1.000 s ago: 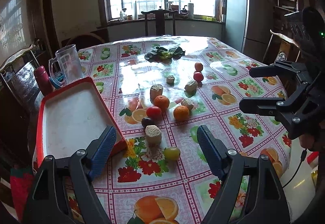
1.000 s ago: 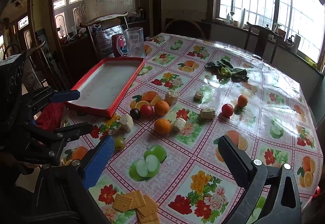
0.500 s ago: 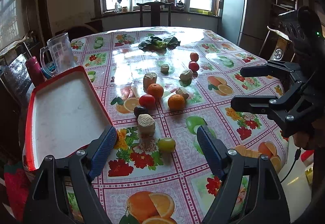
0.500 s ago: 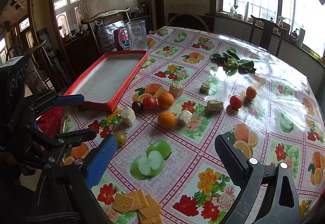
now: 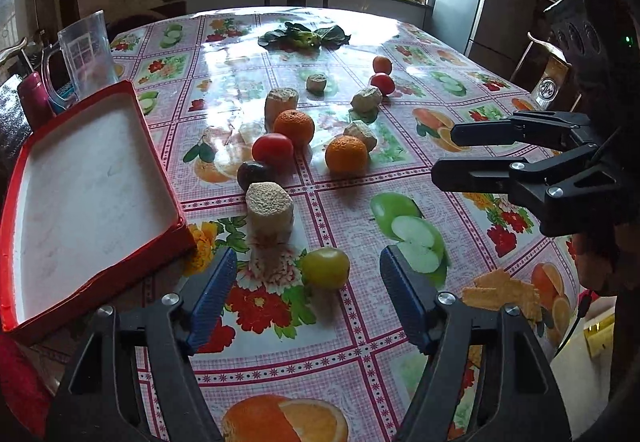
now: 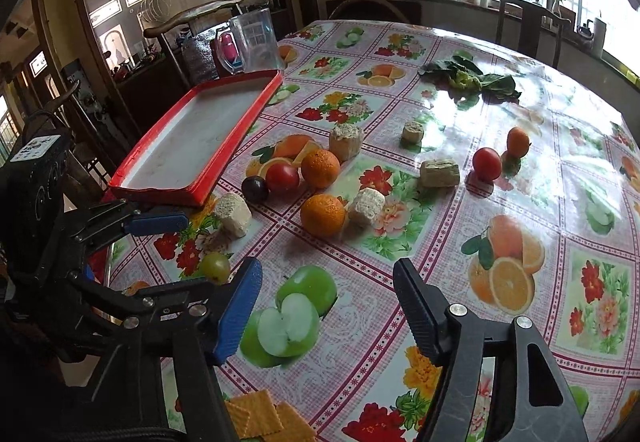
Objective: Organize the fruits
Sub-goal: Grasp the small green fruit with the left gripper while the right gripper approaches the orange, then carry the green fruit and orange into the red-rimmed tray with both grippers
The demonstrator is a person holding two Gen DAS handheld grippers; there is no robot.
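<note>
A small green fruit (image 5: pixel 325 268) lies on the fruit-print tablecloth just ahead of my left gripper (image 5: pixel 307 264). Its jaws are closing and the blue pads (image 5: pixel 212 294) stand clear of the fruit. Beyond lie a dark plum (image 5: pixel 255 174), a red tomato (image 5: pixel 273 149), two oranges (image 5: pixel 294 126) (image 5: pixel 346 153) and several beige cut chunks (image 5: pixel 269 209). The red tray (image 5: pixel 160 161) with a bare white floor is to the left. My right gripper (image 6: pixel 326 274) is closing too, over a printed apple, with nothing between its fingers.
A clear jug (image 5: pixel 86 53) stands behind the tray and leafy greens (image 5: pixel 304 35) lie at the far side. Two more small fruits (image 6: pixel 487 163) sit to the right. Crackers (image 6: pixel 264 414) lie near the front edge. Chairs ring the table.
Both grippers have come down toward the table and their jaws have narrowed. The fruits look nearer, and the green fruit now sits just ahead of the left fingertips.
</note>
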